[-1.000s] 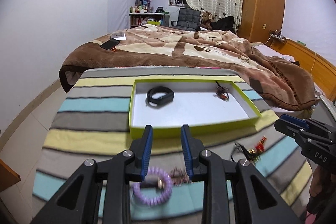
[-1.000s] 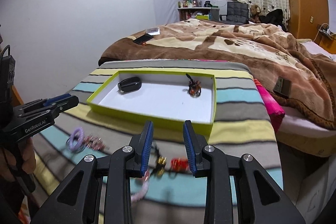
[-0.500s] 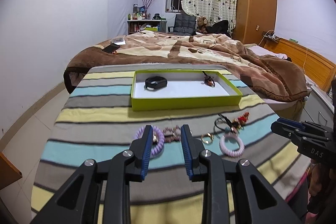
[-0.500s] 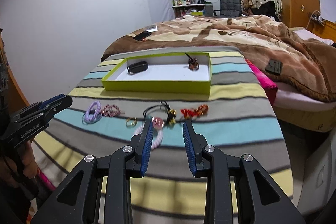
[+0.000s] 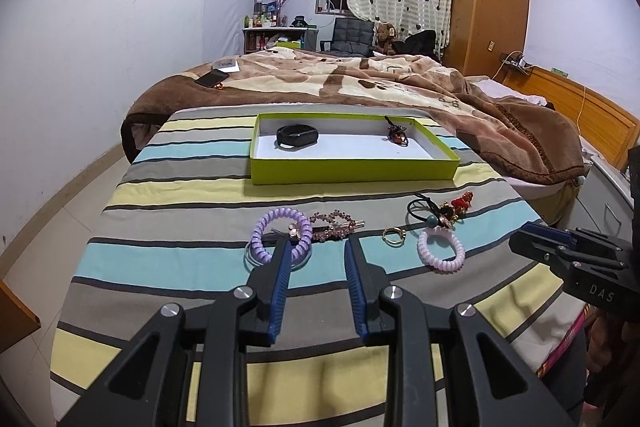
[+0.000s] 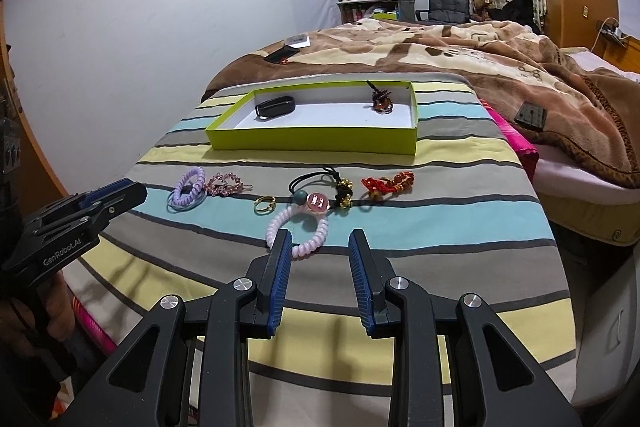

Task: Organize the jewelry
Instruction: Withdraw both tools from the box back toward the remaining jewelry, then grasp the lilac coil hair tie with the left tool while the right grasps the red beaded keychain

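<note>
A green tray on the striped cloth holds a black band and a brown pendant. In front of it lie a purple coil tie, a pink rhinestone clip, a gold ring, a pink coil tie, a black cord with charms and a red bracelet. My left gripper is open, empty, just short of the purple tie. My right gripper is open, empty, by the pink tie.
The striped table ends at a bed with a brown blanket behind the tray. A phone lies on the bed. A wooden wardrobe stands far right. A dark remote lies on the blanket.
Both grippers have pulled back and risen from the tray's front edge. The loose jewelry now lies ahead of the fingertips instead of under them. Nothing was picked up.
</note>
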